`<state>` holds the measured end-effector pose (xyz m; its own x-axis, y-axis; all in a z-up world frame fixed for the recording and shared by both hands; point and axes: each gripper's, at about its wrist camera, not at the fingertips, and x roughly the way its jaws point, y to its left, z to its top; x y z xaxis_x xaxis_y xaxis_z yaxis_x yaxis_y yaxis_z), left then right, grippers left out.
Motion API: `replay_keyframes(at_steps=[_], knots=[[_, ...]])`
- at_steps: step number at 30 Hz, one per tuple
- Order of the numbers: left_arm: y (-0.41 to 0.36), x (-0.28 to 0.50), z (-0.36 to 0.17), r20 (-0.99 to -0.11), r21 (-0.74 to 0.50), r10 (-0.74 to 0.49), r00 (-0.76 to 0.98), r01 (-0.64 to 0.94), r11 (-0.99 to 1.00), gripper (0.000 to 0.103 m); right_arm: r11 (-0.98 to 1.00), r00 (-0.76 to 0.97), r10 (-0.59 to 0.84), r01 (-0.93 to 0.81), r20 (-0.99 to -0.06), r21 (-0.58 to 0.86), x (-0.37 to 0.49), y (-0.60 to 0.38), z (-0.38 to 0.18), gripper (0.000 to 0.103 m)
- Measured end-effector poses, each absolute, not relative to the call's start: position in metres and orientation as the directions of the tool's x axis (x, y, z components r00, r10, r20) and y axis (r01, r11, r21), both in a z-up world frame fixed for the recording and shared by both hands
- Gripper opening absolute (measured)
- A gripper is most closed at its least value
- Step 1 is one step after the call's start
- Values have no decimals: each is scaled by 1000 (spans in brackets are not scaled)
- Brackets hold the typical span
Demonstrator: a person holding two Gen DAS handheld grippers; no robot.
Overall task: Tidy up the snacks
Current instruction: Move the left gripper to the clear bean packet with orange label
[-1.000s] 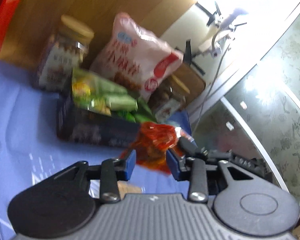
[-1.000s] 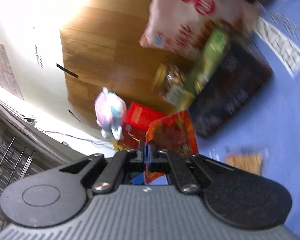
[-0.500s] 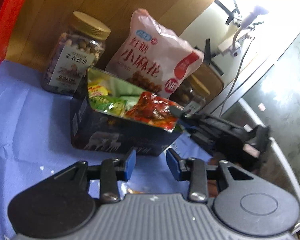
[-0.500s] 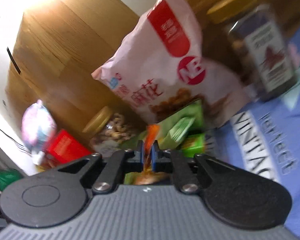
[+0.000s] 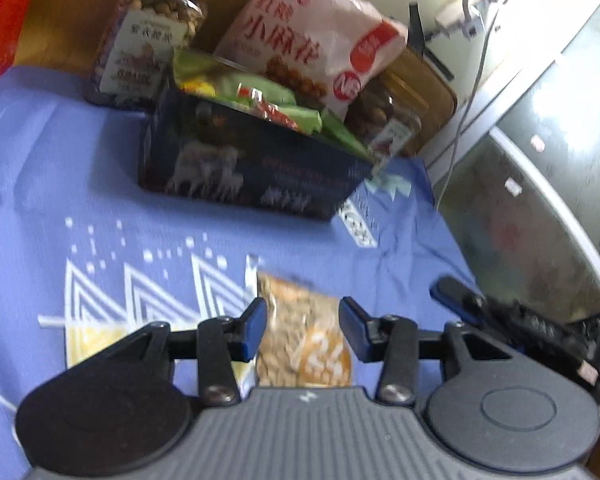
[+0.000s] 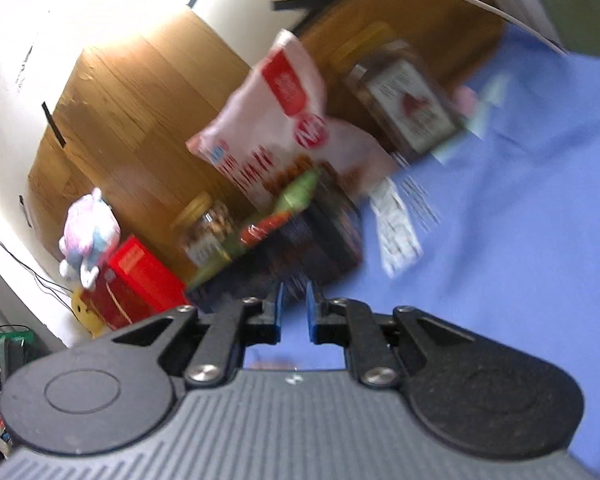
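A dark blue box (image 5: 252,168) stands on the blue cloth and holds green packets and a red-orange packet (image 5: 272,110). The box shows in the right wrist view (image 6: 312,240) too. A tan snack packet (image 5: 300,340) lies flat on the cloth, right between the fingers of my left gripper (image 5: 302,330), which is open around it. My right gripper (image 6: 294,312) is empty with its jaws a narrow gap apart, drawn back from the box. Its body also shows at the right of the left wrist view (image 5: 520,320).
Behind the box stand a nut jar (image 5: 148,40), a pink snack bag (image 5: 312,40) and a second jar (image 5: 384,124) against a wooden panel. A red box (image 6: 136,280) and a plush toy (image 6: 88,236) sit at the far left. A glass door (image 5: 540,200) is at the right.
My right gripper has let go of the red-orange packet in the box and pulled back. My left gripper has dropped low over the tan packet on the cloth.
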<state>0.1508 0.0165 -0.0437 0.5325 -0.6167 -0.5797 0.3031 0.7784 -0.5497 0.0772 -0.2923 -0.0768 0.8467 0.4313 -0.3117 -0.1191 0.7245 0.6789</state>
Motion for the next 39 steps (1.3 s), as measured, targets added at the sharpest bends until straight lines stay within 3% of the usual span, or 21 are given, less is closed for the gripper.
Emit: replay_keyframes(at_steps=[5,9,15,39], knots=[[2,132,-49,-604,-447,-556,571,335,830,41,751,843,374,-31,-386,659,53,-301,-93,16],[-9,113,-48,-596,-303,-457,660,342,889,46,839,869,248,28,-428,543,55,-297,-92,17],[-13,103,-52,-569,-168,-337,750,296,940,50,817,867,249,52,-432,574,63,-309,-100,17],[-10,104,-53,-547,-179,-324,772,270,946,54,788,867,267,56,-422,613,61,-313,-101,17]])
